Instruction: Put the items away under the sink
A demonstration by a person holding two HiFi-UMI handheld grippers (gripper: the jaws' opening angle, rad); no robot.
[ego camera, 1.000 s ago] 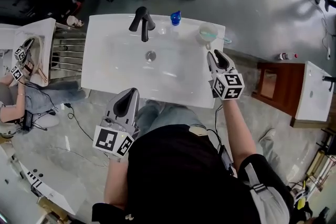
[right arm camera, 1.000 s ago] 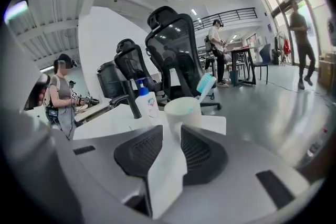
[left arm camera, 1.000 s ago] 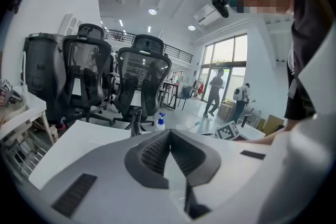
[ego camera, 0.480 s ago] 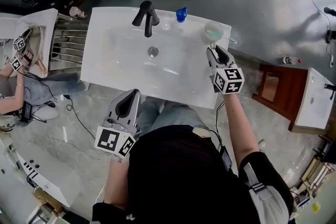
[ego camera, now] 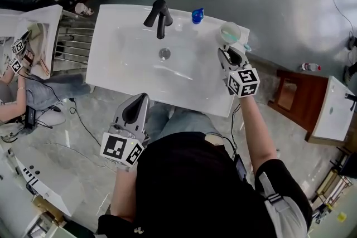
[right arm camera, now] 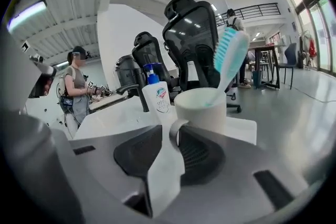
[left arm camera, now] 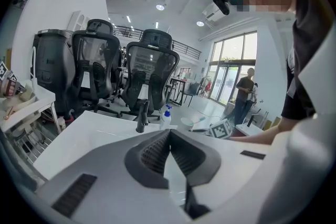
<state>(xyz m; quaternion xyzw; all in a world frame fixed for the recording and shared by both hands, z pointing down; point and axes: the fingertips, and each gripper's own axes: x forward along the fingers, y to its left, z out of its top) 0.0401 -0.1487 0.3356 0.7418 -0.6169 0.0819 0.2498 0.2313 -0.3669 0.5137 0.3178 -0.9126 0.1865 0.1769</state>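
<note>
— Movement is all on the right. Left gripper [ego camera: 139, 101] stays pressed together, empty, off the sink's [ego camera: 125, 61] near edge, with open floor around it.
— And the right gripper [ego camera: 230, 53]?
— Crept forward, jaws spread, with the cup [right arm camera: 202, 108] just ahead and its handle at their gap. The soap bottle [right arm camera: 158, 97] stands beyond, to the left.

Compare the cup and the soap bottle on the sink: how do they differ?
The cup is wide, open-topped and holds a toothbrush; the bottle is slimmer, closed by a blue pump. The cup has a handle; the bottle has none. Both are white and stand upright on the sink.
</note>
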